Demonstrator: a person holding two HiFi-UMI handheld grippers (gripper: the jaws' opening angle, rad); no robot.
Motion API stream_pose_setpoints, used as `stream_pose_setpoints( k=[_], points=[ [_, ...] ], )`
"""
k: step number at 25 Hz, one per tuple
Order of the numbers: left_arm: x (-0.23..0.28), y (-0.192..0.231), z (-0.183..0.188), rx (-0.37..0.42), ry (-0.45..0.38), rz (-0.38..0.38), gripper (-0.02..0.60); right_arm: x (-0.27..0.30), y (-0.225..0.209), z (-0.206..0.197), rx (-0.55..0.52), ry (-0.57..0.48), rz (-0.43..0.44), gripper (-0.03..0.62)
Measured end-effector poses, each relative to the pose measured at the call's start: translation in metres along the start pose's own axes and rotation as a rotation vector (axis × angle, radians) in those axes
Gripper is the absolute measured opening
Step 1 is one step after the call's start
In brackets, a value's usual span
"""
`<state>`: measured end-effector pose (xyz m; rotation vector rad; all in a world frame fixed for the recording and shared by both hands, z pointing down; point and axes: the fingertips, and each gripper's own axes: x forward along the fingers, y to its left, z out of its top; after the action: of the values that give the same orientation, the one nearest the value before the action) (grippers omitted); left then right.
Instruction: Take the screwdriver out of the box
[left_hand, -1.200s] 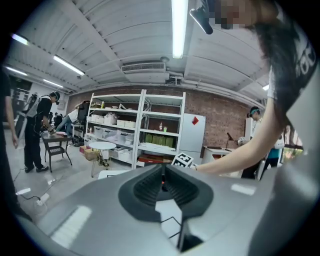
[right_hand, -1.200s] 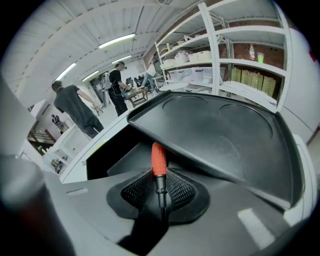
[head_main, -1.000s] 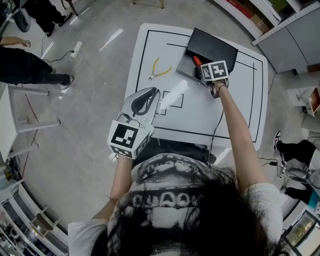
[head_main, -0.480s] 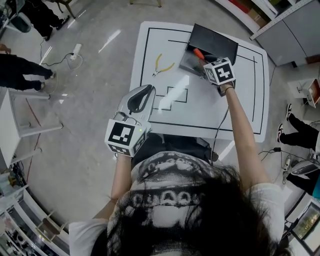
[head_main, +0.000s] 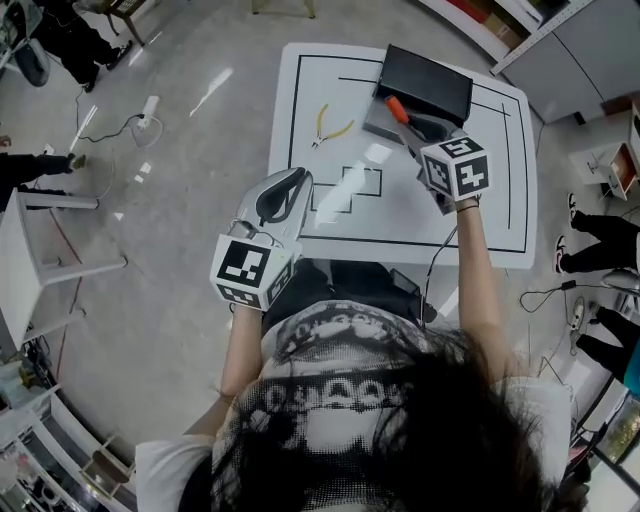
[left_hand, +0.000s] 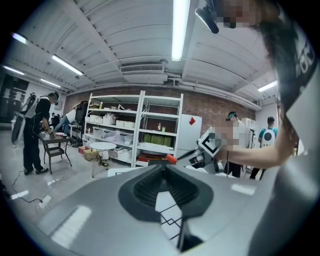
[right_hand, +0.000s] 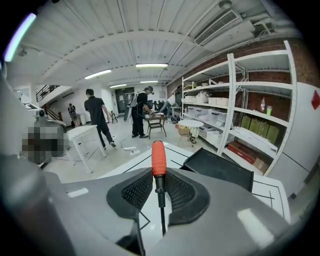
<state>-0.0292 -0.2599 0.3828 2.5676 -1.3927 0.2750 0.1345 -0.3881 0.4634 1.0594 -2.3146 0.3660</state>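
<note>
My right claw (right_hand: 159, 187) is pinching the screwdriver (right_hand: 158, 160). Both ribbed black pads press on it from either side, just below where the handle ends. The handle is bright orange, round and straight, with a blunt rounded end. It sticks out past my fingertips, pointing away from me. Below the orange comes a short black collar, and then a thin dark metal shaft that runs back between the pads toward my wrist. I cannot see the tip of the shaft.

In the right gripper view the screwdriver is up in the air in my grip. The white table (right_hand: 270, 192) with its black lines lies below it. The black box (right_hand: 220, 167) sits on the table beyond the screwdriver and to the right, open side toward me, and the tool does not touch it. From the head view the orange end (head_main: 397, 108) shows over the near edge of the box (head_main: 425, 85), with my claw and its marker cube slanting up from it.

My left claw (left_hand: 164, 167) has its tips pressed together with nothing between them. Only a strip of table shows through the gap further back. It hangs over the near left edge of the table (head_main: 500, 200), well apart from the box.

A pair of pliers (head_main: 328, 127) with yellow handles lies on the table to the left of the box.
</note>
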Motion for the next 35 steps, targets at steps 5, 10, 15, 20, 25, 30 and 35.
stream_pose_setpoints(
  k=[5, 10, 15, 20, 25, 30, 35],
  points=[
    [-0.018, 0.005, 0.0, 0.006, -0.002, -0.032, 0.0, -0.024, 0.04, 0.003, 0.064, -0.05, -0.013, 0.089],
    [-0.037, 0.012, -0.003, 0.017, -0.005, -0.069, 0.0, -0.039, 0.084, -0.001, 0.135, -0.079, -0.024, 0.089],
    [-0.059, 0.02, -0.01, 0.027, 0.004, -0.114, 0.0, -0.047, 0.131, -0.009, 0.215, -0.097, -0.032, 0.089],
    [-0.08, 0.027, -0.026, 0.025, 0.019, -0.163, 0.0, -0.053, 0.174, -0.021, 0.265, -0.098, -0.052, 0.089],
    [-0.09, 0.022, -0.04, 0.006, 0.037, -0.213, 0.0, -0.061, 0.202, -0.034, 0.296, -0.08, -0.066, 0.089],
    [-0.097, 0.012, -0.047, -0.004, 0.035, -0.237, 0.0, -0.066, 0.219, -0.04, 0.293, -0.066, -0.057, 0.089],
    [-0.098, 0.006, -0.052, -0.016, 0.034, -0.222, 0.0, -0.068, 0.224, -0.049, 0.278, -0.048, -0.041, 0.089]
  ],
)
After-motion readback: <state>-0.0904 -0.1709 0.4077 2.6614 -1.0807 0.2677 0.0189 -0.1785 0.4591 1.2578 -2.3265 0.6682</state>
